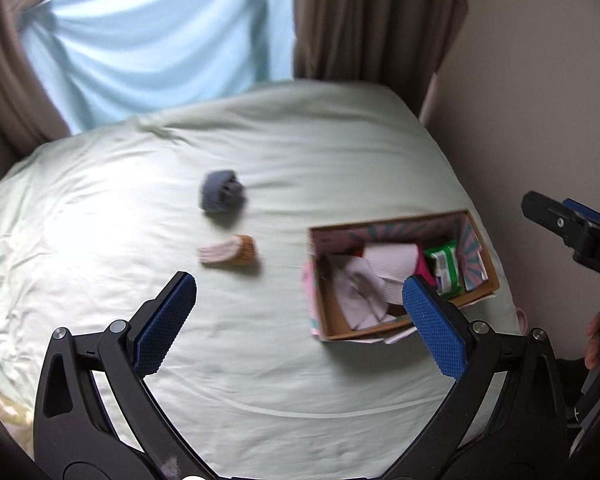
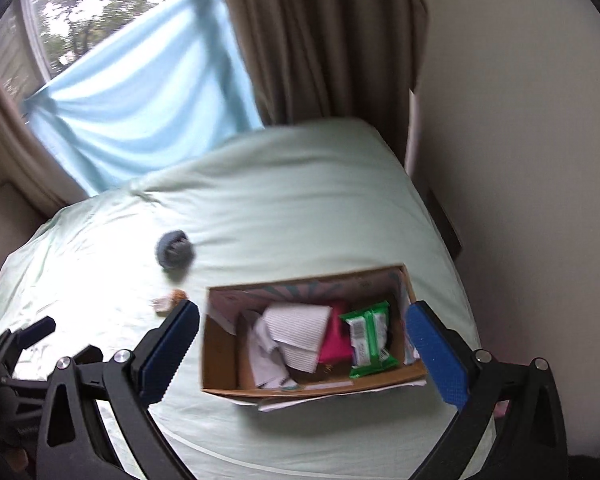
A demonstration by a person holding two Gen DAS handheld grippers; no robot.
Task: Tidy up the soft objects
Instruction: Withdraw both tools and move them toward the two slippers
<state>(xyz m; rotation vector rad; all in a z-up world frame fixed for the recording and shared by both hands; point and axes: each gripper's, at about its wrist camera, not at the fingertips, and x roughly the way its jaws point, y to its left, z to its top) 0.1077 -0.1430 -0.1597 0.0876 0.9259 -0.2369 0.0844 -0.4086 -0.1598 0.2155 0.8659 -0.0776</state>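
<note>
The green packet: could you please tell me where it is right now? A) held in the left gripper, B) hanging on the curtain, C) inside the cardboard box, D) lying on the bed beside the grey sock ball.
C: the green packet lies inside the open cardboard box, next to pink and white cloth, and both grippers are open and empty.

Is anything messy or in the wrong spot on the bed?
Yes. Two rolled sock bundles, a grey one and a pink-and-tan one, lie loose on the sheet, outside the box that holds the other soft things. Both grippers are open and empty.
</note>
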